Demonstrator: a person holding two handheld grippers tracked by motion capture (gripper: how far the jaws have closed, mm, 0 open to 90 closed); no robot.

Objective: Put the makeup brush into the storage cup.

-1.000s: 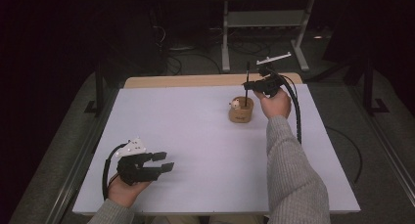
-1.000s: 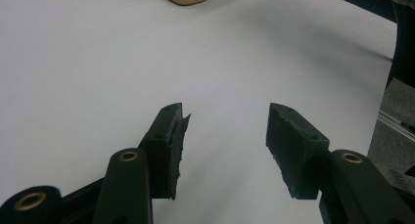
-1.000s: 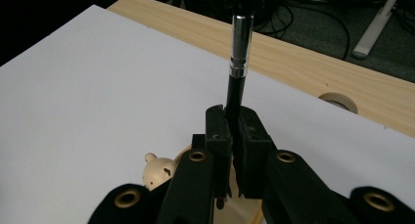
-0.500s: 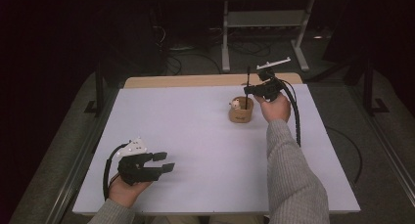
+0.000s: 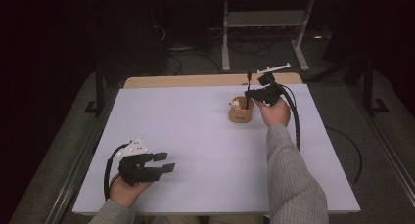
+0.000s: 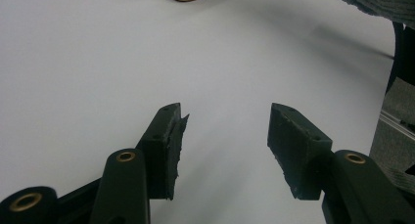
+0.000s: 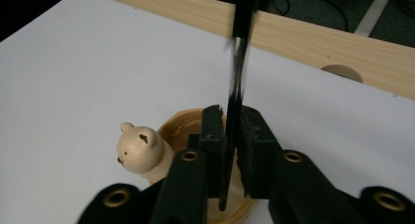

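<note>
A small wooden holder (image 5: 241, 115) (image 7: 183, 123) with a bear's head (image 5: 235, 104) (image 7: 138, 149) on its rim stands on the white table (image 5: 195, 131) at the back right. My right gripper (image 5: 250, 93) (image 7: 230, 136) hovers just above it. A thin black stick (image 5: 248, 81) (image 7: 240, 62) stands upright between its jaws, which have just been opening. A slim gap shows beside the stick, and its top is blurred. Low over the table's front left, my left gripper (image 5: 166, 163) (image 6: 227, 136) is open with nothing between its fingers.
A bare wooden strip (image 5: 195, 80) runs along the table's far edge. Behind the table stand a metal frame (image 5: 264, 18) and floor cables. The right gripper's black cable (image 5: 295, 121) hangs beside the forearm.
The right hand has shifted slightly above the holder with the stick still between the jaws. The left gripper has kept still.
</note>
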